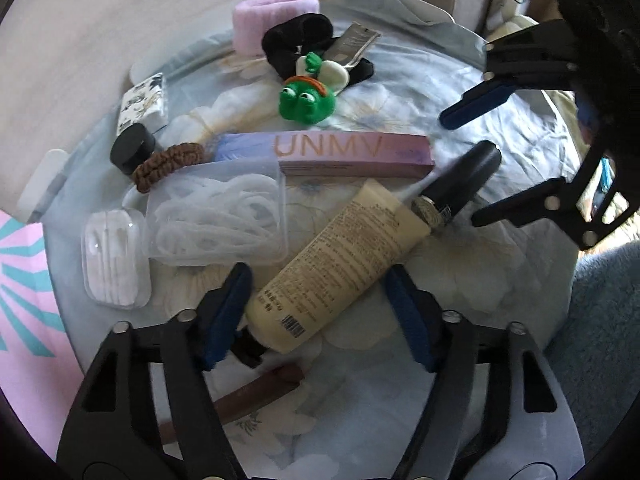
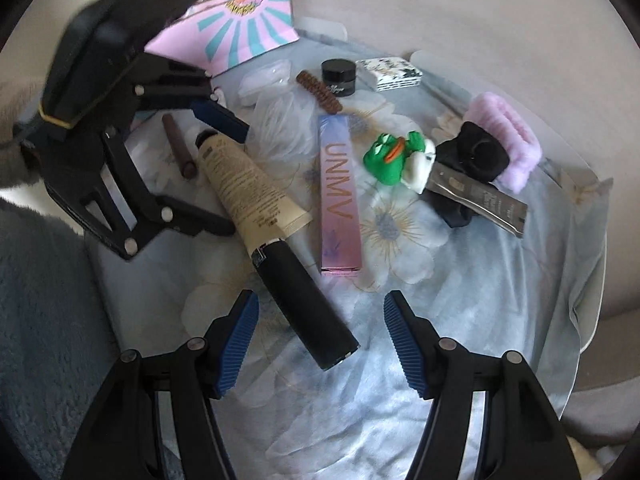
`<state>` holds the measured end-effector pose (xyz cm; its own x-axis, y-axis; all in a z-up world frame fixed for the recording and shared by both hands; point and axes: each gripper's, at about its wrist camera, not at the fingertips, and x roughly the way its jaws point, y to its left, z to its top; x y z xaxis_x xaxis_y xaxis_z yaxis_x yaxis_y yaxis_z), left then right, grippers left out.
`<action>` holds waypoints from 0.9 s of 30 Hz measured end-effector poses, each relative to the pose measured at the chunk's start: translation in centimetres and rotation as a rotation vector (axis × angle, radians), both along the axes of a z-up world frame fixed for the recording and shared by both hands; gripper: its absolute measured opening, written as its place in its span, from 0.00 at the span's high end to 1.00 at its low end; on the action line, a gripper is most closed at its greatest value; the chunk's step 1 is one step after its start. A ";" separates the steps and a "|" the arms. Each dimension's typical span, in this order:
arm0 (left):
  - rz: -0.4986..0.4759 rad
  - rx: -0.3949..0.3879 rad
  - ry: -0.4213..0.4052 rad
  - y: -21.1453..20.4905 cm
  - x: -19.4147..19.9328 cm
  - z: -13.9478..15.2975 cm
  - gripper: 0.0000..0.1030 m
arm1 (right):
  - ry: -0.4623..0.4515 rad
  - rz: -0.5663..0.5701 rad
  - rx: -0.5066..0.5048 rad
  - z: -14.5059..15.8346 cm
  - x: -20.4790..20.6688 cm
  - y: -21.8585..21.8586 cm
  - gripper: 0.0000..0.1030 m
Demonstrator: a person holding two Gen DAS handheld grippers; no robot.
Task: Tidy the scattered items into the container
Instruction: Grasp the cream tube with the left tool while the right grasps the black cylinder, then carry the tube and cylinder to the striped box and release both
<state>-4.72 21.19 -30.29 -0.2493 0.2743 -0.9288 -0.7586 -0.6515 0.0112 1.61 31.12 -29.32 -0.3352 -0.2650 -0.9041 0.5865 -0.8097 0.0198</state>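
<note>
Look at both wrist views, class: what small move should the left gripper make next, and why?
Probably close the left gripper on the cream tube. The tube's capped end already lies between its blue pads, which appear not yet to press it. The right gripper hangs open over the black cylinder.

Floral cloth over table; cream tube, UNMV box atop.

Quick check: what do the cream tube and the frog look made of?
Cream tube: looks like soft matte plastic, flattened at its crimped end, with printed text. Frog: seems glossy moulded rubber or vinyl, with highlights on its green head; can't tell which.
</note>
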 end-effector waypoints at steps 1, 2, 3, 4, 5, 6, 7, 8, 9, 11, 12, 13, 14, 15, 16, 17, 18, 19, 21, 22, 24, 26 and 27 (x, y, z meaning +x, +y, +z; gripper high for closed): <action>-0.006 -0.001 0.000 0.0 0.1 0.1 0.44 | -0.006 0.012 0.004 -0.2 -0.1 -0.1 0.49; -0.009 -0.002 0.000 0.0 0.1 0.2 0.47 | -0.014 0.022 0.010 -0.4 -0.2 -0.3 0.55; -0.011 -0.005 0.001 0.0 0.2 0.2 0.49 | -0.013 0.030 0.018 -0.5 -0.1 -0.4 0.56; -0.013 -0.005 -0.002 0.0 0.3 0.3 0.53 | -0.006 0.038 0.023 -0.5 0.0 -0.6 0.62; -0.014 -0.007 -0.003 0.0 0.4 0.4 0.57 | -0.004 0.042 0.030 -0.5 -0.1 -0.7 0.67; -0.015 -0.007 -0.005 -0.1 0.5 0.4 0.58 | -0.006 0.042 0.033 -0.4 -0.1 -0.8 0.70; -0.015 -0.005 -0.006 -0.1 0.5 0.5 0.61 | -0.006 0.040 0.038 -0.4 -0.2 -0.8 0.73; -0.016 -0.004 -0.005 -0.2 0.6 0.5 0.64 | -0.003 0.035 0.043 -0.4 -0.2 -0.8 0.76; -0.017 -0.004 -0.003 -0.1 0.8 0.6 0.65 | -0.002 0.029 0.045 -0.3 -0.2 -0.7 0.77; -0.018 -0.005 0.003 -0.1 1.1 0.6 0.69 | -0.004 0.013 0.043 -0.3 -0.2 -0.5 0.79; -0.016 -0.002 0.007 -0.1 1.3 0.7 0.70 | -0.005 0.007 0.044 -0.2 -0.1 -0.5 0.79; -0.009 0.010 0.006 -0.2 1.4 0.9 0.71 | -0.006 0.002 0.045 -0.2 0.0 -0.5 0.79; 0.000 0.024 0.003 -0.4 1.6 1.2 0.72 | -0.010 -0.007 0.045 -0.2 0.1 -0.5 0.79; 0.013 0.047 -0.002 -0.6 1.7 1.6 0.72 | -0.011 -0.013 0.045 -0.1 0.2 -0.5 0.79; 0.025 0.068 -0.008 -0.9 1.6 2.0 0.72 | -0.012 -0.022 0.045 0.0 0.4 -0.5 0.79; 0.040 0.092 -0.016 -1.2 1.5 2.4 0.72 | -0.014 -0.030 0.045 0.1 0.6 -0.5 0.79; 0.054 0.114 -0.024 -1.5 1.3 2.8 0.72 | -0.015 -0.038 0.045 0.1 0.7 -0.4 0.79; 0.071 0.137 -0.036 -1.8 1.1 3.2 0.73 | -0.015 -0.046 0.045 0.2 0.8 -0.4 0.79; 0.100 0.175 -0.061 -2.4 0.7 3.5 0.73 | -0.022 -0.071 0.035 0.4 1.1 -0.2 0.79; 0.116 0.191 -0.073 -2.7 0.4 3.6 0.73 | -0.021 -0.081 0.033 0.5 1.2 -0.2 0.79; 0.137 0.214 -0.084 -3.3 -0.4 3.3 0.73 | -0.024 -0.106 0.025 0.6 1.3 -0.2 0.79; 0.151 0.238 -0.089 -3.5 -0.6 3.7 0.73 | -0.018 -0.124 0.022 0.6 1.6 -0.4 0.79; 0.155 0.249 -0.087 -3.5 -0.7 3.9 0.73 | -0.015 -0.129 0.021 0.8 1.7 -0.4 0.79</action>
